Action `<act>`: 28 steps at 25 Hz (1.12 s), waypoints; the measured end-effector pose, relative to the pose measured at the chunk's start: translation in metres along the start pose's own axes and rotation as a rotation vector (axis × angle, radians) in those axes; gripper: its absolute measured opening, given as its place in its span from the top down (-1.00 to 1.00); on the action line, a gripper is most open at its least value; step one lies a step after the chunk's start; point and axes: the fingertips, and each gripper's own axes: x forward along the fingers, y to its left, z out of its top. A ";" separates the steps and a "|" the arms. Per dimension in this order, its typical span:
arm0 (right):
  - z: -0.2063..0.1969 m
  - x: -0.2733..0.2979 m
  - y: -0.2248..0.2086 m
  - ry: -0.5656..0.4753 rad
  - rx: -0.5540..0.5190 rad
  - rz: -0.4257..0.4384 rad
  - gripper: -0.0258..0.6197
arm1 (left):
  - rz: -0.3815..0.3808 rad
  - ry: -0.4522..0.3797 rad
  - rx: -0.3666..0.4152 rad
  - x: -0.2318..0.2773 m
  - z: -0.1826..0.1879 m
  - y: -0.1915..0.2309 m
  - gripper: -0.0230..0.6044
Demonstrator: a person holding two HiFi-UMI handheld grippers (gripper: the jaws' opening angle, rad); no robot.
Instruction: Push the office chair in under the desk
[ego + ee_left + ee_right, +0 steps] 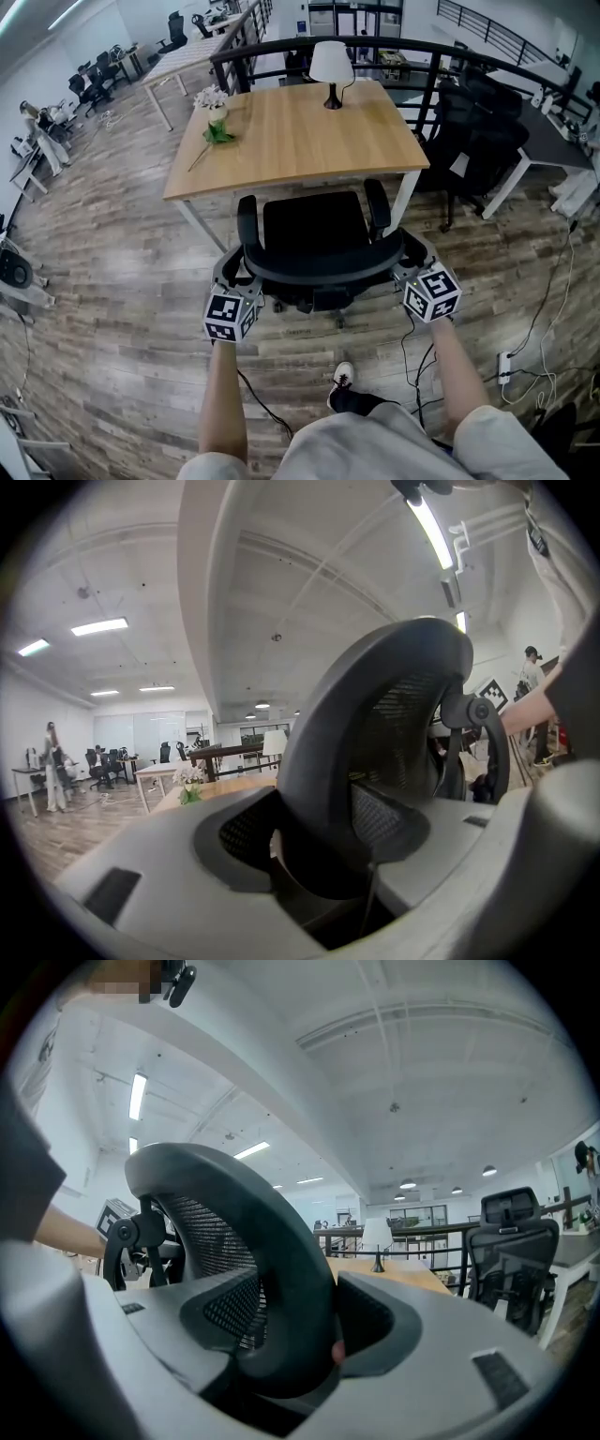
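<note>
At the lower middle of the head view, our left gripper [232,281] and right gripper [410,265] are each spread wide and clamped on one end of the office chair's [317,234] backrest rim, so we can push it squarely. The chair stands at centre frame, facing the desk's [300,141] near edge and, we judge, not yet tucked under.

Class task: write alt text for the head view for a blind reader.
Seen from above, a black office chair stands at the near edge of a wooden desk, the left gripper and right gripper at the ends of its backrest. A lamp and a vase of flowers stand on the desk.
</note>
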 end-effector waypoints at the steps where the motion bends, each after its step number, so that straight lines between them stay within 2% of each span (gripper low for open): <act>1: 0.000 0.006 -0.004 0.000 0.000 0.001 0.08 | 0.002 0.001 0.000 0.006 0.000 0.004 0.05; 10: 0.007 0.059 -0.036 0.007 -0.002 0.007 0.09 | 0.019 0.009 0.005 0.058 0.004 0.036 0.05; 28: 0.017 0.136 -0.077 0.003 -0.036 0.001 0.08 | 0.040 -0.001 0.013 0.127 0.007 0.083 0.06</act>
